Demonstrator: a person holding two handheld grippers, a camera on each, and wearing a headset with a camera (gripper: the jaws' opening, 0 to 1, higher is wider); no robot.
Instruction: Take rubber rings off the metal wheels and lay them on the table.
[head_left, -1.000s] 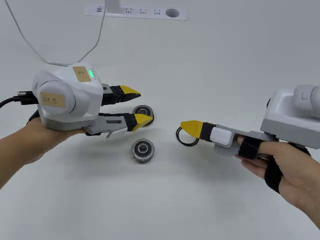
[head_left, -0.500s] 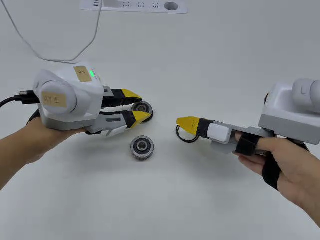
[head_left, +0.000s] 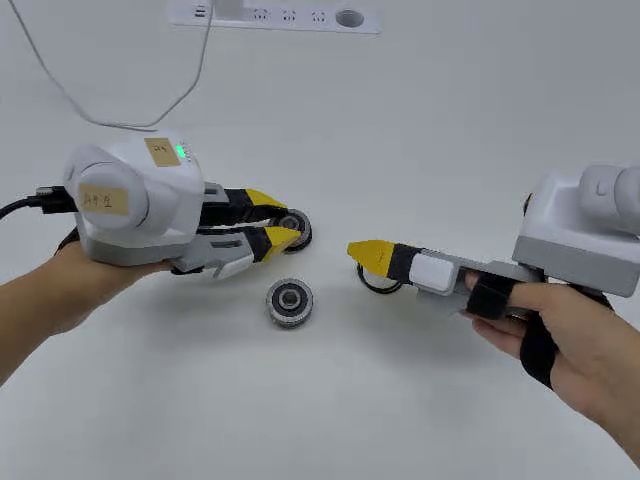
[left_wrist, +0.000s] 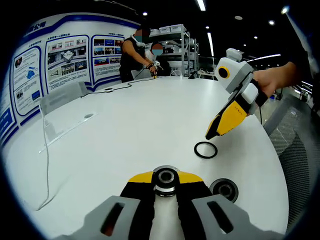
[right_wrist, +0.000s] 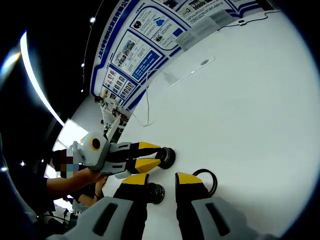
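Observation:
A metal wheel (head_left: 295, 228) (left_wrist: 166, 181) with a dark rubber ring round it lies on the white table, and my left gripper (head_left: 275, 217) (left_wrist: 166, 175) is shut on it, a yellow tip on either side. A second wheel (head_left: 289, 301) (left_wrist: 223, 189) (right_wrist: 154, 193) lies flat just in front, untouched. One loose black rubber ring (head_left: 379, 280) (left_wrist: 205, 150) (right_wrist: 206, 179) lies on the table to the right. My right gripper (head_left: 364, 253) (right_wrist: 161, 180) hovers just over the ring's left edge, open, with nothing held. In the right gripper view the left gripper (right_wrist: 152, 155) holds its wheel (right_wrist: 168, 156).
A white power strip (head_left: 275, 17) lies at the table's far edge, and a white cable (head_left: 90, 110) runs from it toward the left gripper. Two people (left_wrist: 145, 47) stand at the table's far end. A clear plastic stand (left_wrist: 60, 102) sits at the left.
The left gripper's jaws have come together on the wheel. The right gripper has edged a little left over the loose ring. The free wheel and the ring have not moved.

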